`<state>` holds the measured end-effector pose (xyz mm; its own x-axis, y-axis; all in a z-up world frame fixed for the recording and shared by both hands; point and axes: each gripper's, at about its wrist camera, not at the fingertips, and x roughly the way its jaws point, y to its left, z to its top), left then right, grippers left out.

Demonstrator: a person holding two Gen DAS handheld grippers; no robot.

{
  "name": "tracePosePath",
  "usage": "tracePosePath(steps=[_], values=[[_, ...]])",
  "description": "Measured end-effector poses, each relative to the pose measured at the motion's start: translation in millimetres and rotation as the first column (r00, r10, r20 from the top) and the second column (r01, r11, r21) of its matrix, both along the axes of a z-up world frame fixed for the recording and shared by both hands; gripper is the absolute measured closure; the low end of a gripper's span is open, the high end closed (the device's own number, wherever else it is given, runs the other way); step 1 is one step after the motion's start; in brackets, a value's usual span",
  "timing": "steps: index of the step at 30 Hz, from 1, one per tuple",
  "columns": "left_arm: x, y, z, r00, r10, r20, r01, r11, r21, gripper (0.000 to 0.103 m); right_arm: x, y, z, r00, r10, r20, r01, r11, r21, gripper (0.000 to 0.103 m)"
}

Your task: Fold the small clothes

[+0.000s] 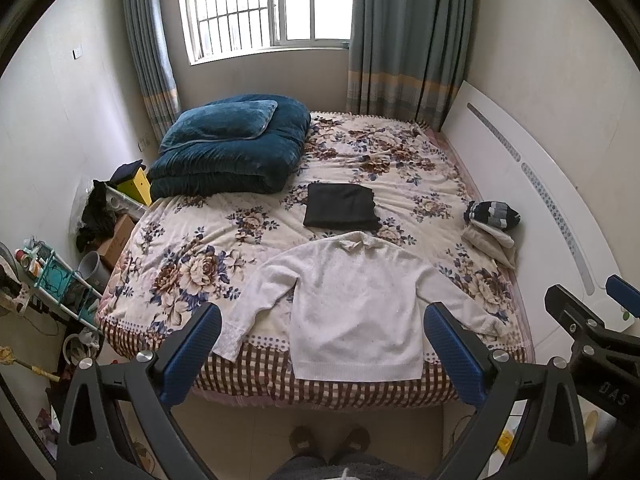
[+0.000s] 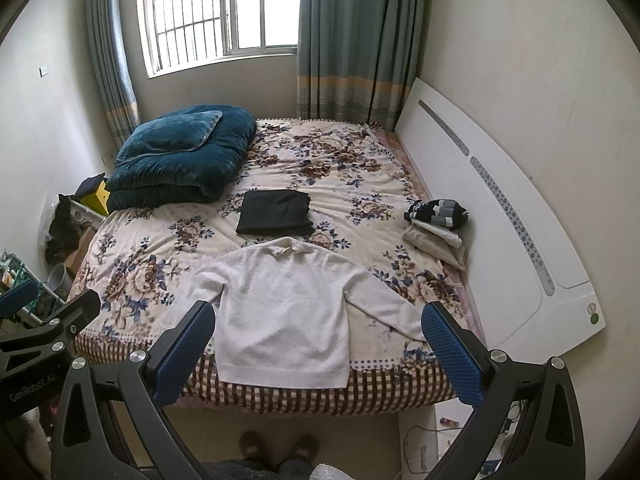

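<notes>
Left wrist view: left gripper (image 1: pixel 322 354) released, jaws wide, grasping nothing. White sweater (image 1: pixel 352 300) flat at frame centre, hem over the near edge of the bed (image 1: pixel 180 248). Folded black garment (image 1: pixel 340 206) just above it; teal quilt (image 1: pixel 228 152) upper left; clothes pile (image 1: pixel 490 226) at right.

Right wrist view: right gripper (image 2: pixel 318 352) released, empty. Sweater (image 2: pixel 286 312) centre; headboard (image 2: pixel 500 208) right; window (image 2: pixel 216 12) top.

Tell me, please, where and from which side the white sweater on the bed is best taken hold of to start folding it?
Probably by the sleeve cuffs. The white sweater lies flat, collar away, hem over the near bed edge, sleeves splayed outward. The open left gripper could take its left cuff from the near side, and the open right gripper the other, to fold the sleeves inward.
</notes>
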<state>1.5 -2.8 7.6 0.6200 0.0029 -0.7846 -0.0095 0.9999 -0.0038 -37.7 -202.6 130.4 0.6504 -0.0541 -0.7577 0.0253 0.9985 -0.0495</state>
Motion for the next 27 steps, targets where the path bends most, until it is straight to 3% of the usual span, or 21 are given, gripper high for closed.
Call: tracePosePath(steps=[27], values=[[-0.1,1.5,1.7,1.0,-0.002,0.006,0.002,1.0,-0.004,0.0,-0.5,6.2,5.1,1.0,0.0,-0.001,0.0,1.0,0.001,0.0]])
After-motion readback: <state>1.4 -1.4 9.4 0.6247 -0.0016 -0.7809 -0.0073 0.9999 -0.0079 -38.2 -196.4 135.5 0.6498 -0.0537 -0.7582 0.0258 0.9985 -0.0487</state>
